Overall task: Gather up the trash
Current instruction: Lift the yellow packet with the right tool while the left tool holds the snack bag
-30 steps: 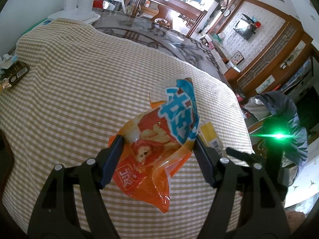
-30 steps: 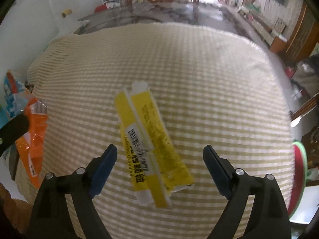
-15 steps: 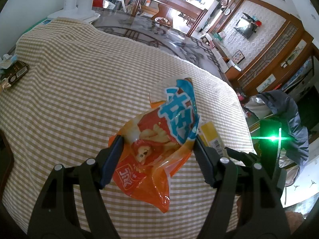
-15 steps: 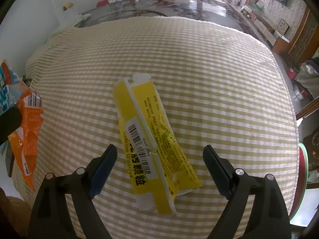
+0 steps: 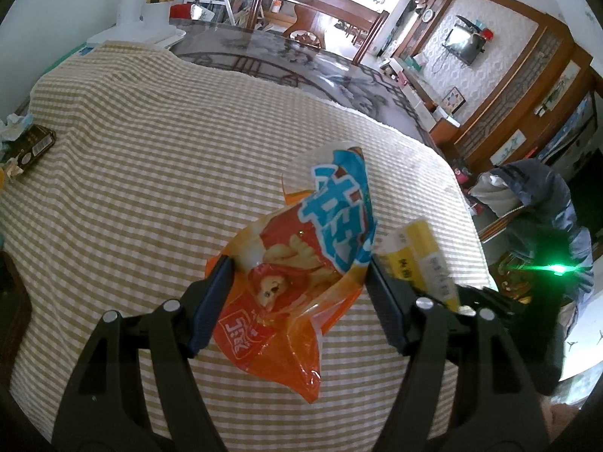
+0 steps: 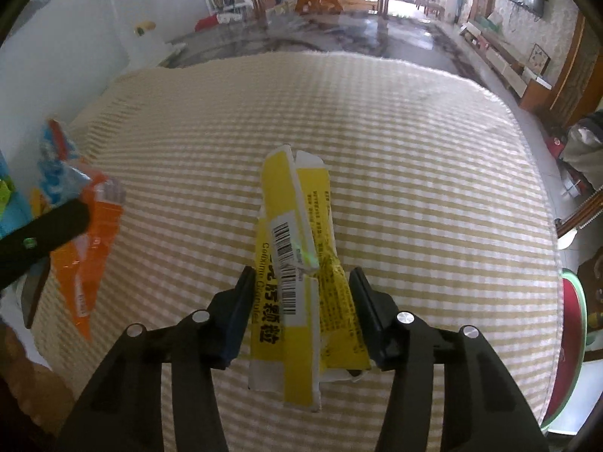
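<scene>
**Two wrappers in the claws, more litter left on the cloth**

A checked beige-and-white tablecloth [image 6: 395, 143] covers the whole table, soft and faintly rippled, draping over the rounded edges. On its far left edge a small heap of leftover trash [image 5: 22, 139] lies: a dark flat packet with a barcode and crumpled pale scraps. That pile looks untouched, so the collecting appears to be only partway through, and no bin shows in either view.

The left gripper [image 5: 297, 293] pinches the orange snack bag [image 5: 301, 263], a glossy, crinkled plastic pouch with a blue band of lettering; it stands up from the jaws, its lower corner sagging toward the cloth. The right gripper [image 6: 299, 301] has its jaws pressed against both sides of the yellow box [image 6: 297, 263], a long, flattened cardboard carton with a white barcode label and torn flaps. Whether the carton is clear of the cloth cannot be told. Both pieces seem ready to be carried off.
</scene>
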Demonstrator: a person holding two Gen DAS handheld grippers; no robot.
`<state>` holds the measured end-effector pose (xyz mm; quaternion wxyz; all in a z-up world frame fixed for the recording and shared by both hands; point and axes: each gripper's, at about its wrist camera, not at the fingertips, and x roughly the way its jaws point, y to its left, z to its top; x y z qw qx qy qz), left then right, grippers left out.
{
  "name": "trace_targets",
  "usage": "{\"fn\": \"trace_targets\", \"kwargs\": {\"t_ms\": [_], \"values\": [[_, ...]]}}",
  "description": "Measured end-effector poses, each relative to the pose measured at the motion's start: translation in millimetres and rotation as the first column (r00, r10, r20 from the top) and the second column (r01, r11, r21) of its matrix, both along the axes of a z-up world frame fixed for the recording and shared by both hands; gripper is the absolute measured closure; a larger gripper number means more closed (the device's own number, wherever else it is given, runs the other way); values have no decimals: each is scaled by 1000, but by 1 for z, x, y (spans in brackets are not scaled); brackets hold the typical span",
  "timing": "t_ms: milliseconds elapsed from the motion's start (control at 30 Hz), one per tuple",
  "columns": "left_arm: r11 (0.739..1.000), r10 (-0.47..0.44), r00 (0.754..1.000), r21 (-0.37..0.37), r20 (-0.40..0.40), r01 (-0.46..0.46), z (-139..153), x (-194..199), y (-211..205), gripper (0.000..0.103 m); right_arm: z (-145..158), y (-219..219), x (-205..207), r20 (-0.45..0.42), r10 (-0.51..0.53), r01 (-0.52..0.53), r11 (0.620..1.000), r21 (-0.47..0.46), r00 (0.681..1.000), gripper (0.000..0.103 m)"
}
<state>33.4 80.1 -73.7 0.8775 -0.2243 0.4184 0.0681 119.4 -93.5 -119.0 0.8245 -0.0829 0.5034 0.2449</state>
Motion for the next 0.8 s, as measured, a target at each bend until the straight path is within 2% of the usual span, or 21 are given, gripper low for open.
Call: {"fn": "trace_targets", "kwargs": {"t_ms": [167, 333, 467, 800], "values": [[999, 4, 1000, 33, -1, -4, 1, 1, -2, 36, 18, -30, -20, 44, -57, 55, 997, 49, 997, 53], [998, 8, 1000, 55, -4, -8, 1, 0, -3, 36, 28, -58, -35, 42, -131, 125, 986, 110, 991, 53], [997, 9, 1000, 76, -5, -8, 1, -1, -5, 36, 35, -74, -43, 65, -176, 167, 979, 119, 982, 53], [994, -12, 1000, 113, 23, 9, 4, -2, -15, 36, 42, -72, -57, 140, -157, 143, 984, 105, 978, 53]]}}
